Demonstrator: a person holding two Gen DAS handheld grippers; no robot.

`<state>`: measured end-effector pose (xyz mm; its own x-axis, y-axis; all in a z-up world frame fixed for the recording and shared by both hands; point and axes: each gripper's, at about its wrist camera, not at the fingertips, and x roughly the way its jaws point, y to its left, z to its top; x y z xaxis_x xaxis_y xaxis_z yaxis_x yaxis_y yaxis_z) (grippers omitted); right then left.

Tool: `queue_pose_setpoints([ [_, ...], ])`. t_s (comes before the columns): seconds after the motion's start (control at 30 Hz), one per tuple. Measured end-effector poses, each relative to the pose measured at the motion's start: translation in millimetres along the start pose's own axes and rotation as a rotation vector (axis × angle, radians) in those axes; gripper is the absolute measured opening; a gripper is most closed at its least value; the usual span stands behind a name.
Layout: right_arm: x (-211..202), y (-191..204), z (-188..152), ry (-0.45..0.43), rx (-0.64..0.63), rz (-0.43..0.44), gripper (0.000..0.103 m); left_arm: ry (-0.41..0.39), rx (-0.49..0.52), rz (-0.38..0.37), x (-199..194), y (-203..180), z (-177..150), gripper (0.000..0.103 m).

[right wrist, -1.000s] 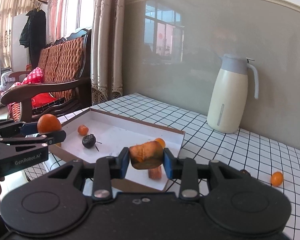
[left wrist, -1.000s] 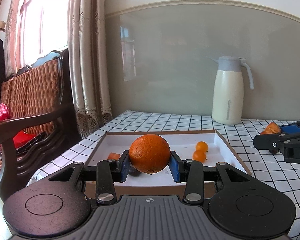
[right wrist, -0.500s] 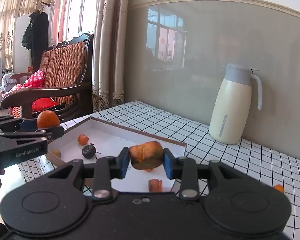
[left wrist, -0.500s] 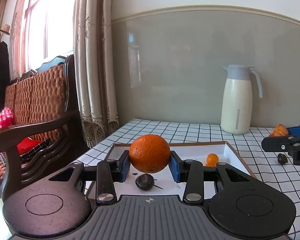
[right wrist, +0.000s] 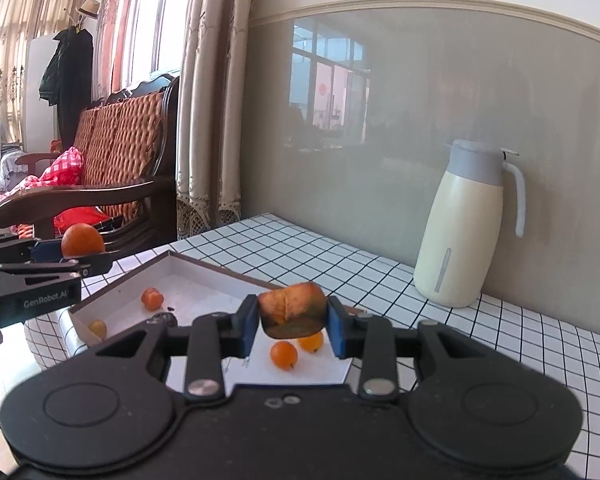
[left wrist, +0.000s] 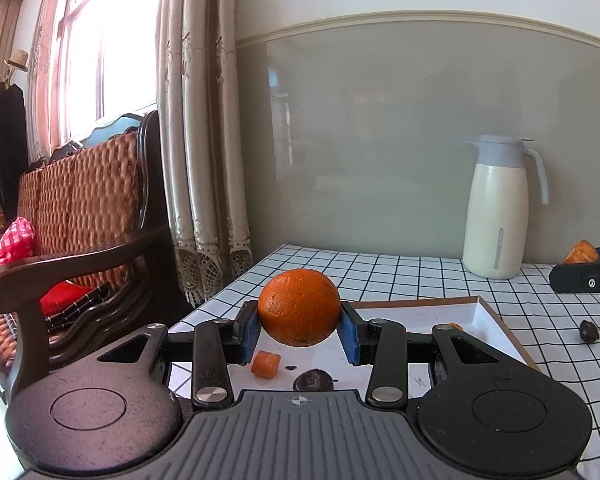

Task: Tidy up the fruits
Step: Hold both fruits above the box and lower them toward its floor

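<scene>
Above the white tray point(left wrist: 488, 312), our left claw point(left wrist: 300, 334) clamps an orange point(left wrist: 299, 306) and our right claw point(right wrist: 292, 326) a browned fruit piece point(right wrist: 292, 312), whose view alone shows two kumquats point(right wrist: 284, 354) beneath, while the left's alone shows a dark fruit point(left wrist: 589, 330) on the checked surface point(left wrist: 400, 272).

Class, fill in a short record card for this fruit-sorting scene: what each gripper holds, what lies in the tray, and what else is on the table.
left gripper: shut on orange
right gripper: shut on browned fruit piece
tray: white, holds several small orange fruits and a dark fruit
table: checked cloth, jug standing upright, another dark fruit lying outside the tray
</scene>
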<state>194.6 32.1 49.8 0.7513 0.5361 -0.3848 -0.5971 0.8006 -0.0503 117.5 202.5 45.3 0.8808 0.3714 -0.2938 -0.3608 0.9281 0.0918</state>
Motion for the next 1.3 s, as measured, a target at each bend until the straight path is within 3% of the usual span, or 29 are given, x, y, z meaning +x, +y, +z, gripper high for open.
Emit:
queue_pose_setpoints([
  [0.5,20.1,-3.5,9.9,-0.005,0.004,0.0,0.027,0.025,-0.009,0.012,27.5,8.0,-2.0,0.041],
  [1.3,93.9,-21.7,13.1,0.083,0.048,0.008,0.027,0.116,-0.026,0.017,103.6,17.6,2.7,0.041],
])
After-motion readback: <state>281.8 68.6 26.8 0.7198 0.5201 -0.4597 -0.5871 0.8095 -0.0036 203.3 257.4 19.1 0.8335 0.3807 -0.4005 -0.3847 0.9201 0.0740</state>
